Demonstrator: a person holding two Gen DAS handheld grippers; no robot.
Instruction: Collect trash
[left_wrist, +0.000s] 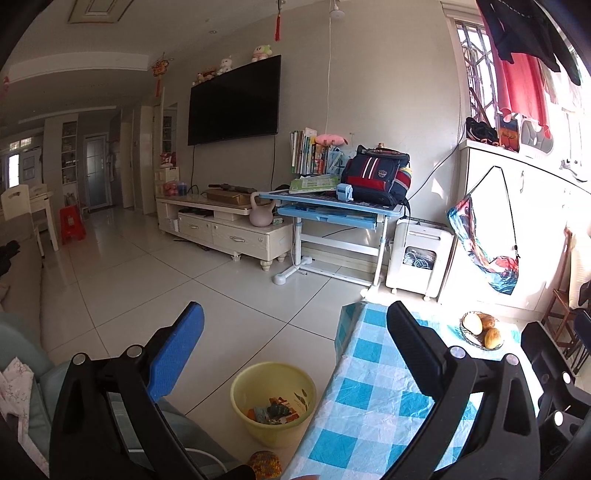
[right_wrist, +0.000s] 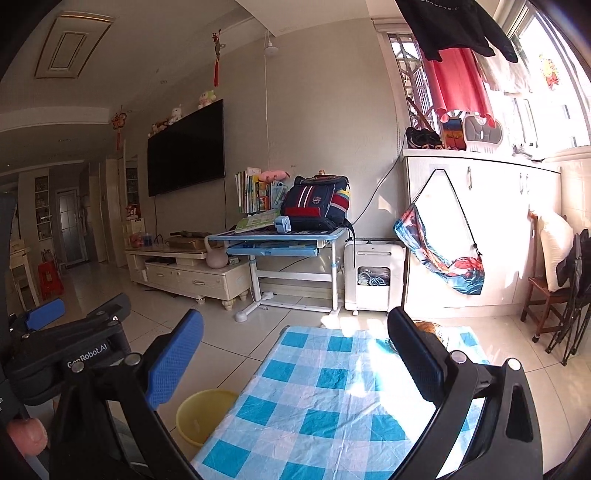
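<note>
The round yellow plastic trash bin (left_wrist: 273, 402) stands upright on the pale floor tiles, mouth facing up, just beside the left edge of the table covered in a blue-and-white checked cloth (left_wrist: 373, 398). Crumpled wrappers and scraps (left_wrist: 275, 411) lie at its bottom. The left gripper (left_wrist: 295, 321) hangs above the bin with its jaws spread wide and nothing between them. The right gripper (right_wrist: 295, 328) is likewise spread and empty, over the checked cloth. A woven basket of round brown fruit (left_wrist: 482, 330) sits at the table's far corner. A small orange knitted ball (left_wrist: 264, 465) lies near the bin.
</note>
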